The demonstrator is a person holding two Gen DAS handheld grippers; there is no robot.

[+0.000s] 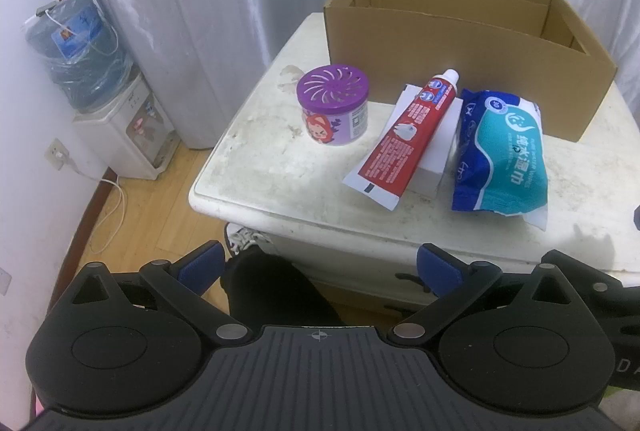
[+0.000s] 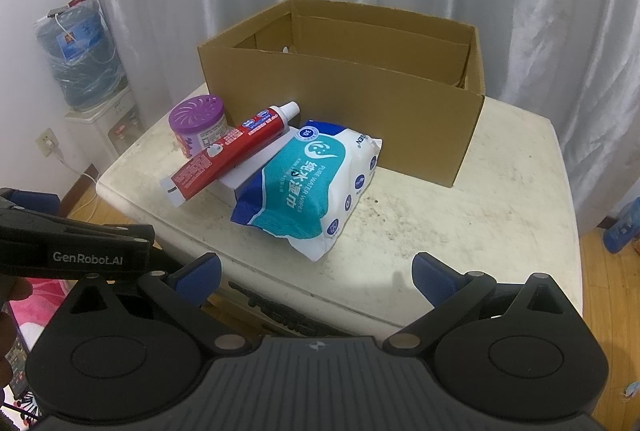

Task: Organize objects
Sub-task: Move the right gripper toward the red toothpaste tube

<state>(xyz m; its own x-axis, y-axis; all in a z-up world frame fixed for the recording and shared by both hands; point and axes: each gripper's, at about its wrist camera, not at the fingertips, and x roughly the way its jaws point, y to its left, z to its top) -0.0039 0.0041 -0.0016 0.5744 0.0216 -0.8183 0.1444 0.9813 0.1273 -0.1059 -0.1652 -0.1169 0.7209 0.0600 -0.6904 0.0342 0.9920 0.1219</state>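
Note:
On a worn white cabinet top (image 1: 256, 135) (image 2: 460, 215) stand a purple air-freshener can (image 1: 333, 106) (image 2: 197, 124), a red toothpaste tube (image 1: 404, 139) (image 2: 232, 151) lying across a small white box (image 1: 436, 147) (image 2: 234, 180), and a blue-and-teal pack of wet wipes (image 1: 504, 147) (image 2: 308, 187). Behind them is an open cardboard box (image 1: 460, 71) (image 2: 344, 91). My left gripper (image 1: 320, 263) hangs open before the cabinet's front edge, nothing between its fingers. My right gripper (image 2: 316, 271) is open too, just short of the wipes.
A water dispenser (image 1: 116, 119) (image 2: 96, 111) with a wrapped bottle stands on the left by the white curtains. Wooden floor lies around the cabinet. The left gripper's body (image 2: 72, 239) shows at the left of the right wrist view. A leg and shoe (image 1: 248, 243) stand below.

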